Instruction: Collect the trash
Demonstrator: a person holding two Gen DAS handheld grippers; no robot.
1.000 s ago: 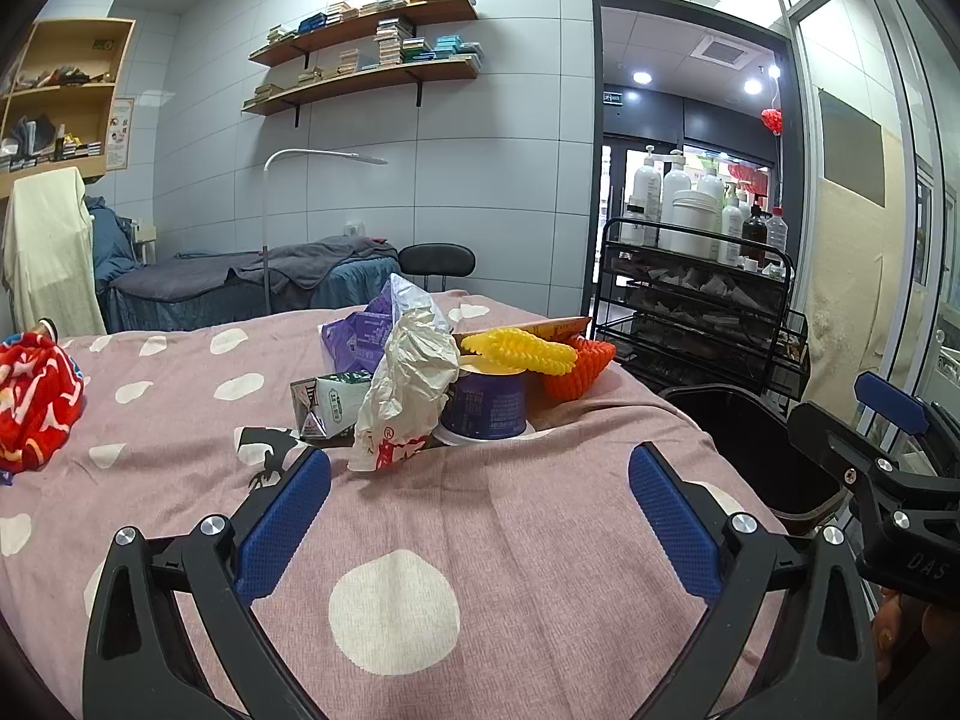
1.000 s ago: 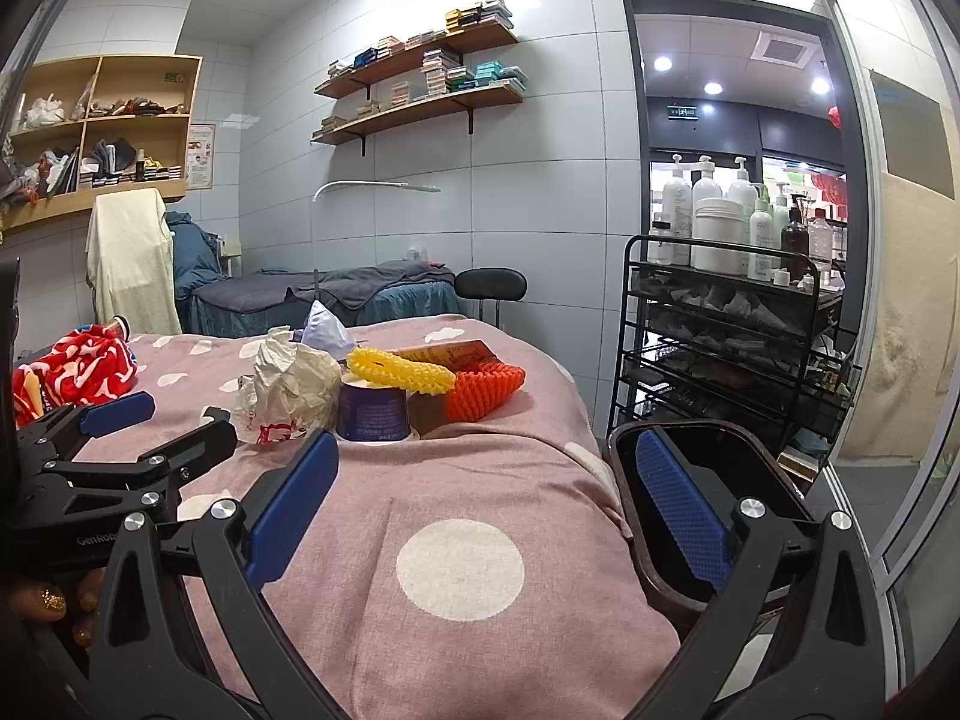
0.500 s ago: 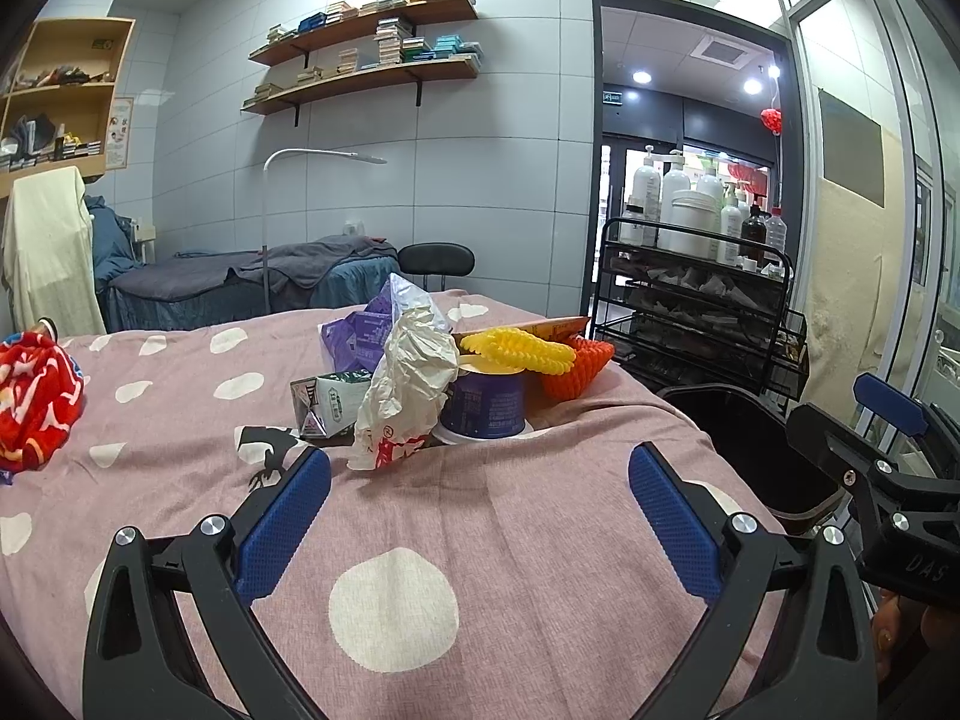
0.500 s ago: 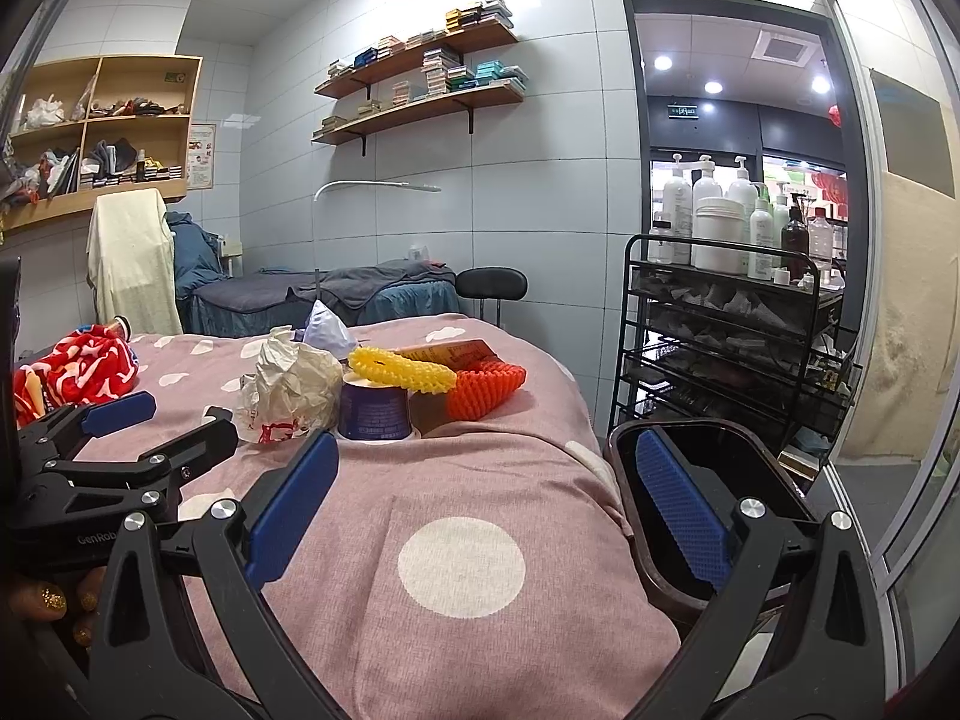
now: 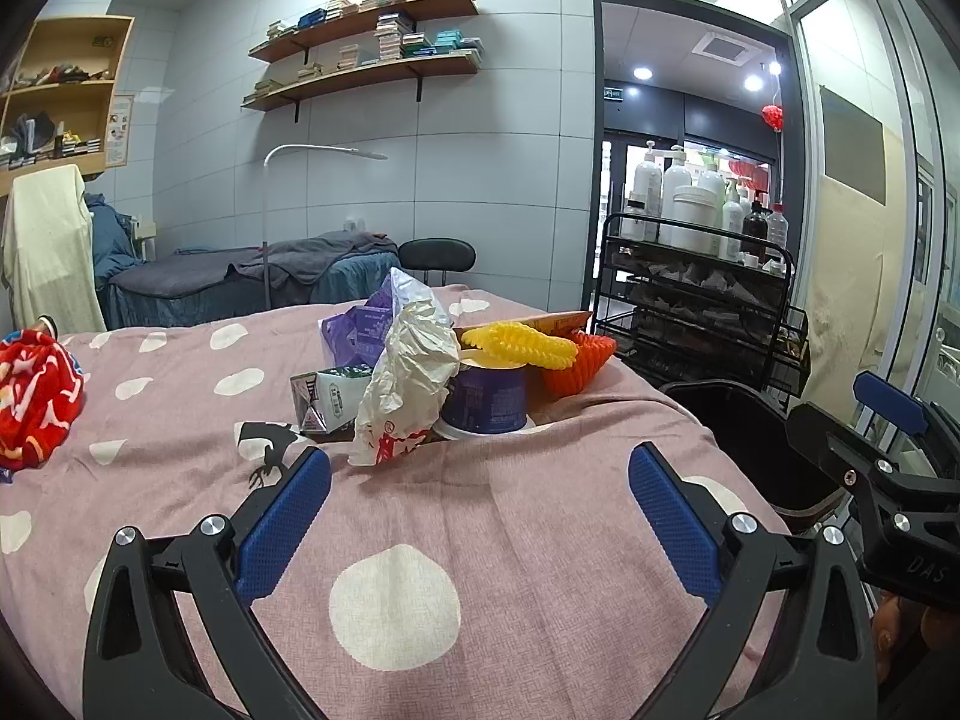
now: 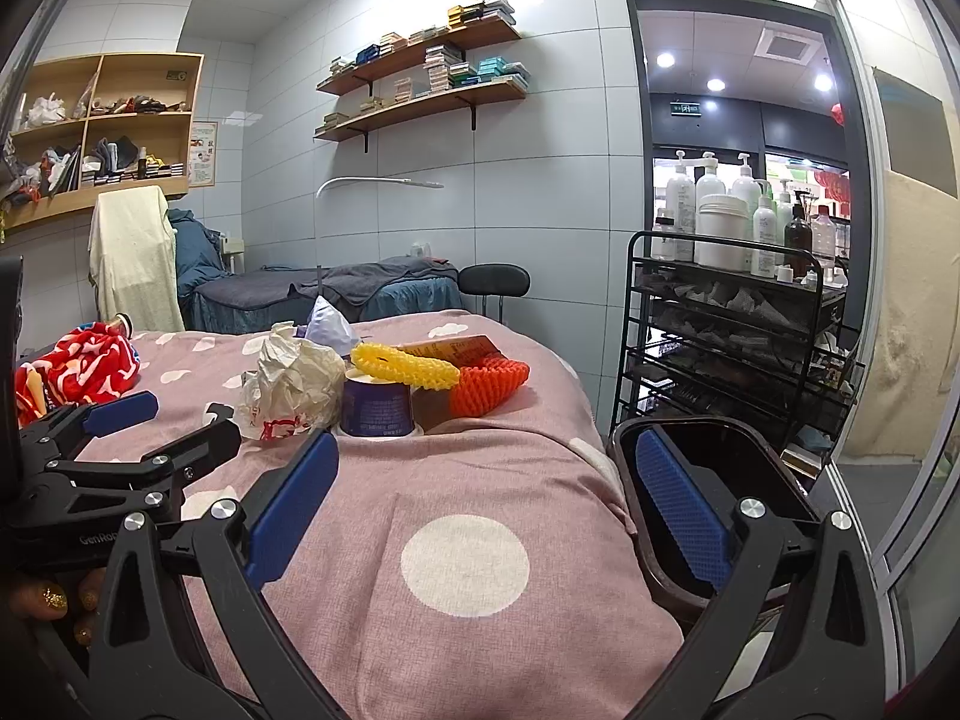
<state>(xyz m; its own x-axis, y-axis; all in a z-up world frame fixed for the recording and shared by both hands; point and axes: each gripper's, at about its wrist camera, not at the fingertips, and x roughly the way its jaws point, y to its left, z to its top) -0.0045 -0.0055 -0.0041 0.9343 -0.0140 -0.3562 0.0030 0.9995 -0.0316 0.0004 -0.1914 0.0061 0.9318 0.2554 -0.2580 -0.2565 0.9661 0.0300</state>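
Note:
A pile of trash lies on the pink polka-dot bed (image 5: 480, 516): a crumpled white wrapper (image 5: 408, 384), a purple cup (image 5: 487, 399), yellow foam netting (image 5: 519, 345), orange foam netting (image 5: 576, 369), a small carton (image 5: 327, 399) and a purple bag (image 5: 360, 330). The same pile shows in the right wrist view: wrapper (image 6: 288, 387), cup (image 6: 377, 408), yellow netting (image 6: 405, 366). My left gripper (image 5: 480, 516) is open and empty, short of the pile. My right gripper (image 6: 489, 501) is open and empty over the bed's right edge. A dark bin (image 6: 768, 468) stands beside the bed.
A red patterned cloth (image 5: 36, 399) lies at the bed's left. A black wire cart (image 6: 732, 348) with bottles stands right of the bed, behind the bin (image 5: 744, 438). A second bed (image 5: 240, 282) and a black stool (image 5: 437, 255) are behind.

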